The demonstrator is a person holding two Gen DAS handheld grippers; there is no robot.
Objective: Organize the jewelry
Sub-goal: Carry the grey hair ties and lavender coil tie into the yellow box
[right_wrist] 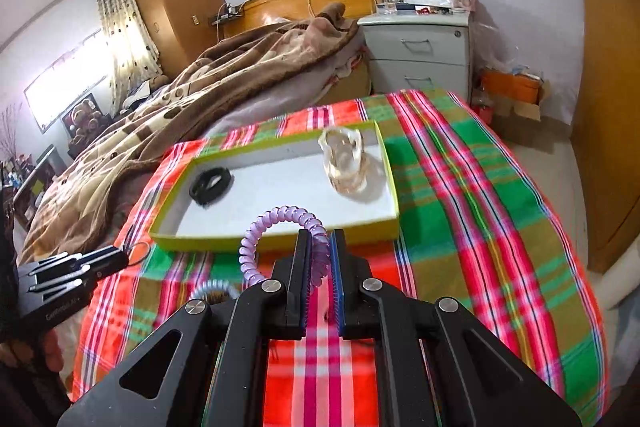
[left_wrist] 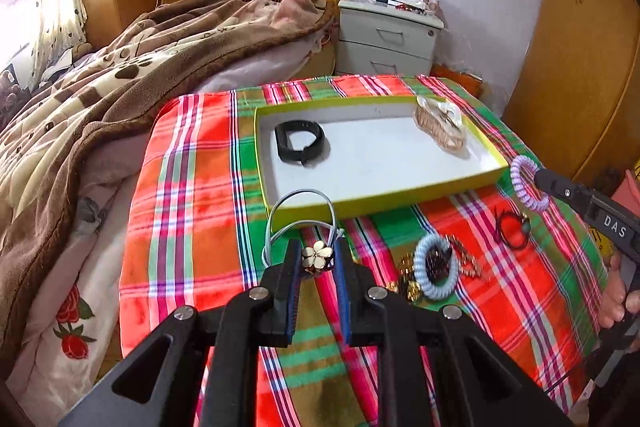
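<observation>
L gripper [left_wrist: 318, 259] pinches grey hair tie [left_wrist: 301, 215] by its stiff flower charm, lower centre; loop is light, floppy. R gripper [right_wrist: 320, 259] is clamped on purple coil tie [right_wrist: 280, 227], springy, squashes easily. Tray [left_wrist: 360, 203] sits mid-frame w/ black band [left_wrist: 301, 141].

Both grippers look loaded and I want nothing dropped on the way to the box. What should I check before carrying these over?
1. Left gripper grip on the flower hair tie: ok, the flower charm sits between the pads, cord loop dangling ahead.
2. Right gripper grip on the purple coil hair tie: ok, pinched between shut pads.
3. Free room in the yellow-rimmed box: ok, its white middle is bare between the black band and the beige pile.
4. Both ties lifted off the plaid cloth: ok.
5. Dangling loop clearing the box's near wall: cannot tell.
6. Items left on the cloth: not ok, the blue coil tie and others remain.
</observation>
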